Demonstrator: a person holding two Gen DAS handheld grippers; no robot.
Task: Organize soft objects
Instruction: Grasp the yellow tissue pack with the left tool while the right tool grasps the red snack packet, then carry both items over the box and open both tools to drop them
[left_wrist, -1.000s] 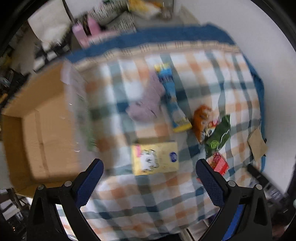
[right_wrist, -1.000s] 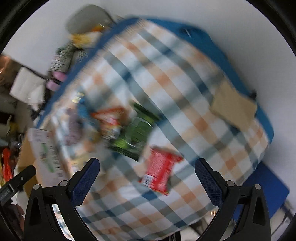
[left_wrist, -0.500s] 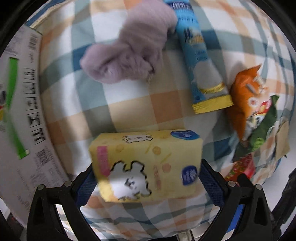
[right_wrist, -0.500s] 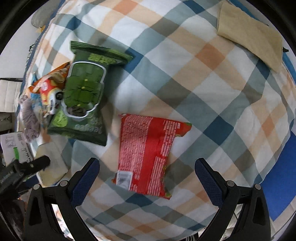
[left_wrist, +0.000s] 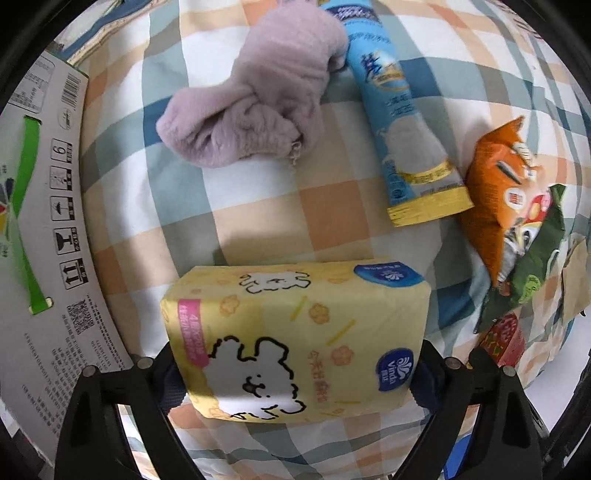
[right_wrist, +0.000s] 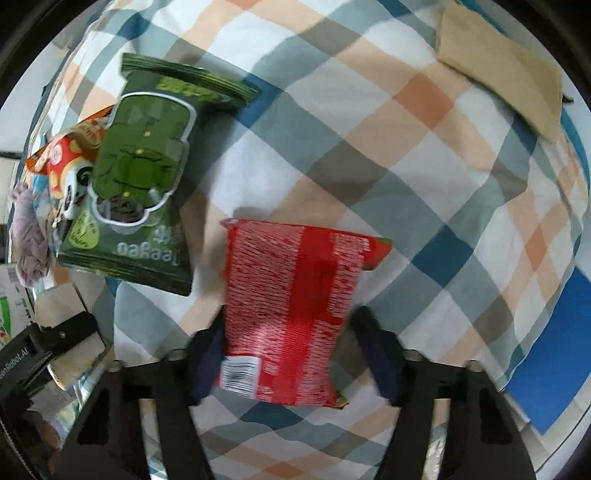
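Observation:
In the left wrist view my left gripper (left_wrist: 295, 373) is shut on a yellow tissue pack (left_wrist: 295, 336), its pads pressed on both ends. Beyond it lie a lilac plush piece (left_wrist: 255, 107), a blue tube pouch (left_wrist: 399, 118), an orange snack bag (left_wrist: 506, 188) and a green snack bag (left_wrist: 532, 273). In the right wrist view my right gripper (right_wrist: 295, 354) straddles a red snack packet (right_wrist: 291, 306); its left pad touches the packet, the right pad stands a little off. The green snack bag (right_wrist: 136, 192) lies left of it.
A checked cloth (right_wrist: 369, 155) covers the surface. A printed cardboard box flap (left_wrist: 40, 229) stands close on the left. A tan flat piece (right_wrist: 502, 77) lies at the far right corner. A blue surface (right_wrist: 546, 362) lies beyond the cloth's right edge.
Both grippers dropped down onto the cloth. The left closed around the yellow tissue pack. The right narrowed around the red packet.

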